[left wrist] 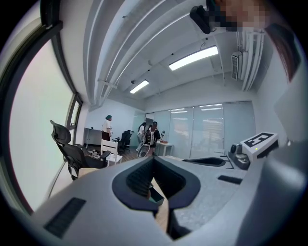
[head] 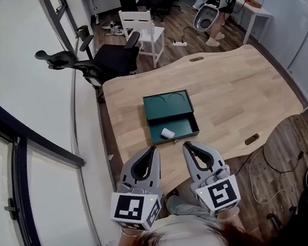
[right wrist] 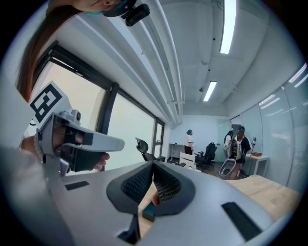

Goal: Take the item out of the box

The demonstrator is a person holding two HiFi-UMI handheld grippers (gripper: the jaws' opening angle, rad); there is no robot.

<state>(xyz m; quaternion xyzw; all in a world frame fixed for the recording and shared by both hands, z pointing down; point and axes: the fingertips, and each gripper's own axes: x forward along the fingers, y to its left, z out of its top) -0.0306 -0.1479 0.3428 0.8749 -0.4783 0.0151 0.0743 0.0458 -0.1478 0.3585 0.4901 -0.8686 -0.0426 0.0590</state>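
Both jaw pairs are held clenched and empty, left gripper (head: 153,149) beside right gripper (head: 186,144). Straight ahead, centred between them, the small white item (head: 167,132) is seen lying crosswise in the nearer half of the green box (head: 169,108).

Pale wooden table (head: 223,86), centre of head view, wavy-edged.
One open green box (head: 169,114) rests flat on the top, left of the table's middle, with bare wood all round it. Two dark oval slots are set into the wood: upper edge (head: 196,59) and lower right (head: 252,139).
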